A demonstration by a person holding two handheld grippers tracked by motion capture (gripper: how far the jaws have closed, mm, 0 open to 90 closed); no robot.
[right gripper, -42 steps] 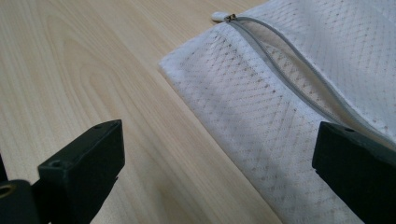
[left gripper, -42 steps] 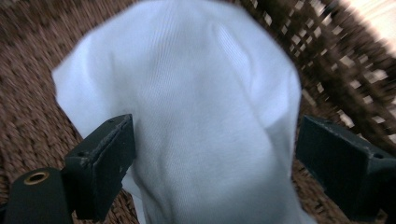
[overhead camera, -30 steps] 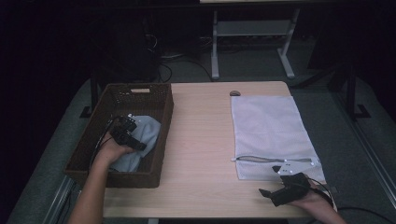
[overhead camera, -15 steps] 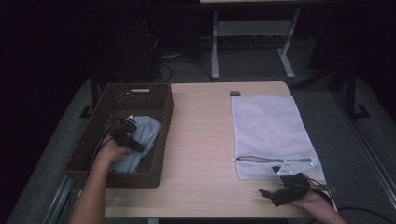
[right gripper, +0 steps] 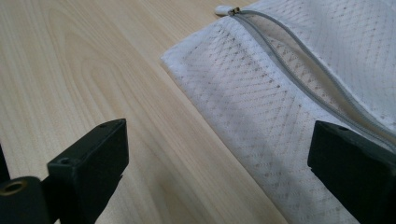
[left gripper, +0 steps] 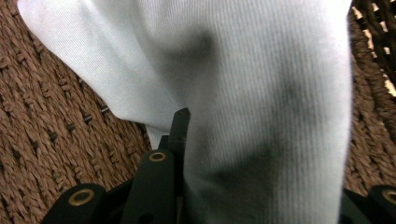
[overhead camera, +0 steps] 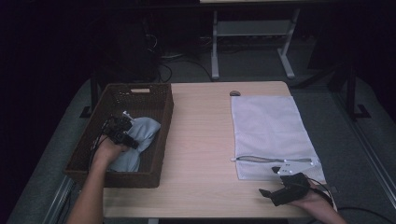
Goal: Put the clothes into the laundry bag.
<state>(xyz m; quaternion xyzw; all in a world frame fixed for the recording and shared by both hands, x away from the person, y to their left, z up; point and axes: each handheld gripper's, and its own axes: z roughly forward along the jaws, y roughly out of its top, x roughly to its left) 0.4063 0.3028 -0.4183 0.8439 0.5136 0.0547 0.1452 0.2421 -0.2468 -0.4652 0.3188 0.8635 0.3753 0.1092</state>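
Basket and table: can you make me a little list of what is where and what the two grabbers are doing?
basket: brown woven basket at the table's left side
cloth: pale blue cloth lying in the basket
left gripper: left gripper down in the basket; its jaws have just been closing, with the cloth bunched between them
bag: white mesh bag flat on the table's right side, zipper partly open
right gripper: right gripper low by the bag's near corner, jaws wide apart, holding nothing
table: light wooden table

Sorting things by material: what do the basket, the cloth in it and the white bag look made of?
Basket: dark brown woven fibre, probably wicker or seagrass, matte.
Cloth: pale blue ribbed knit, likely cotton.
Bag: white mesh with grey zip, probably synthetic.
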